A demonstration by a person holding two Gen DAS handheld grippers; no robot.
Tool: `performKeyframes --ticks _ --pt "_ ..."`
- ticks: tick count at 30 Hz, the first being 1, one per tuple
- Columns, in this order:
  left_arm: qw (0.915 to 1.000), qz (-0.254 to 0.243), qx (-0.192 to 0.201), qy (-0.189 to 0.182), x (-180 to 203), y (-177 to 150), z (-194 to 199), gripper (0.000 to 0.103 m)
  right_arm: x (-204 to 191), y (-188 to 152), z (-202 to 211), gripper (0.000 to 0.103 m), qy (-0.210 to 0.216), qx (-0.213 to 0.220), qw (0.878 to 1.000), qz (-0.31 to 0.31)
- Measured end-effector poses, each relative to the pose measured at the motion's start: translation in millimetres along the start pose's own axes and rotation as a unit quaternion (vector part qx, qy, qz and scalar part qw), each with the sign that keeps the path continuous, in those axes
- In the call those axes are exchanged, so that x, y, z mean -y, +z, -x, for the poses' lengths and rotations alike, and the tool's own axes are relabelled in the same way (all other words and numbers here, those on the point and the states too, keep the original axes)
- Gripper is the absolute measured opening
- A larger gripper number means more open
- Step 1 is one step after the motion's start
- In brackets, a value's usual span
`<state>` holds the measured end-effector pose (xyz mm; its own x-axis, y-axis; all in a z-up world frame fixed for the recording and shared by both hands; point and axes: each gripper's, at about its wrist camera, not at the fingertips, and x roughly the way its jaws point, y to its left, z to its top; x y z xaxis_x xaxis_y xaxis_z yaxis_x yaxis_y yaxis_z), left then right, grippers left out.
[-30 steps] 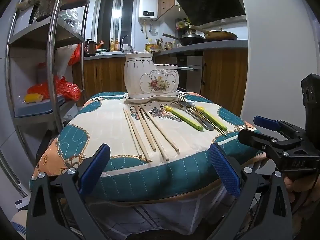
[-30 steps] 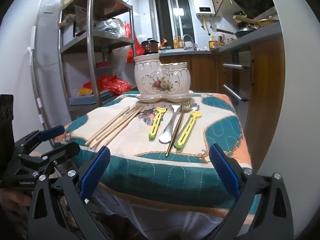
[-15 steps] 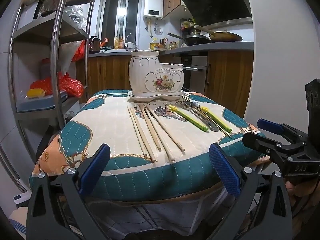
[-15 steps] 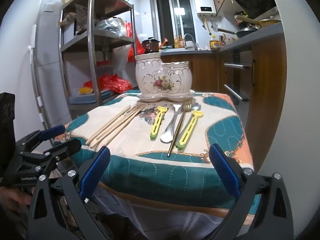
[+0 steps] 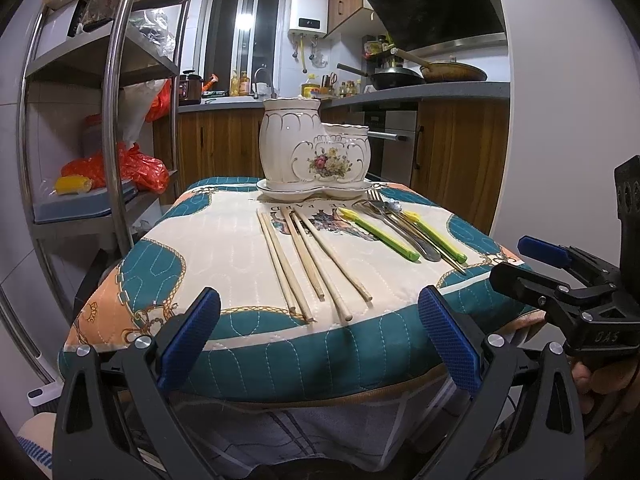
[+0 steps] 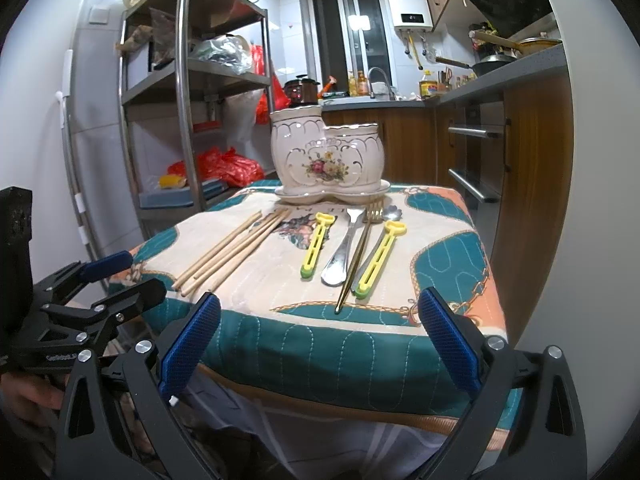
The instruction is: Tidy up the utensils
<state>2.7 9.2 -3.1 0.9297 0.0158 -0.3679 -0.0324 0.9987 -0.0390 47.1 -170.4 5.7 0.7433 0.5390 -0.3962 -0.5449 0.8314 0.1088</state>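
A white floral ceramic utensil holder (image 5: 314,156) (image 6: 326,158) stands on its saucer at the far side of a small cloth-covered table (image 5: 180,248). Several wooden chopsticks (image 5: 308,260) (image 6: 236,248) lie on the left half. To their right lie two yellow-green tools (image 5: 378,234) (image 6: 314,246), a silver spoon (image 6: 344,248), a gold fork (image 6: 360,256) and another spoon. My left gripper (image 5: 320,336) is open and empty at the near edge, in front of the chopsticks. My right gripper (image 6: 320,336) is open and empty in front of the cutlery.
A metal shelf rack (image 5: 116,120) (image 6: 184,92) with bags stands left of the table. A kitchen counter (image 5: 420,92) with pans and wooden cabinets lie behind and right. A white wall (image 6: 592,200) is close on the right.
Both grippers have risen slightly and drawn a little closer to the table edge; the left view has shifted a bit leftward. Nothing on the table has moved.
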Motion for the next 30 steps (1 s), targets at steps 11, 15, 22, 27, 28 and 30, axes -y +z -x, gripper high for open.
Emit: performKeyframes --ticks 11,15,22,27,28,30 --pt "1.0000 -0.001 -0.001 0.000 0.8 -0.4 -0.6 0.098 0.0 0.1 0.4 0.098 0.000 0.000 1.000 0.001" --pt "1.0000 -0.002 -0.003 -0.002 0.8 -0.6 -0.7 0.098 0.2 -0.2 -0.3 0.098 -0.001 -0.001 1.000 0.000" --pt "1.0000 -0.003 -0.003 -0.002 1.9 -0.9 -1.1 0.098 -0.1 0.2 0.1 0.098 -0.001 0.000 1.000 0.001" --pt "1.0000 -0.005 -0.005 -0.002 3.8 -1.1 -2.2 0.098 -2.1 -0.6 -0.3 0.098 -0.001 -0.001 1.000 0.001" --pt "1.0000 -0.005 -0.004 -0.002 3.1 -0.8 -2.0 0.098 -1.9 -0.7 -0.5 0.098 0.000 -0.001 1.000 0.001" --pt "1.0000 -0.004 -0.006 -0.002 3.2 -0.9 -2.5 0.098 -1.3 -0.9 -0.9 0.098 0.000 -0.002 1.000 0.001"
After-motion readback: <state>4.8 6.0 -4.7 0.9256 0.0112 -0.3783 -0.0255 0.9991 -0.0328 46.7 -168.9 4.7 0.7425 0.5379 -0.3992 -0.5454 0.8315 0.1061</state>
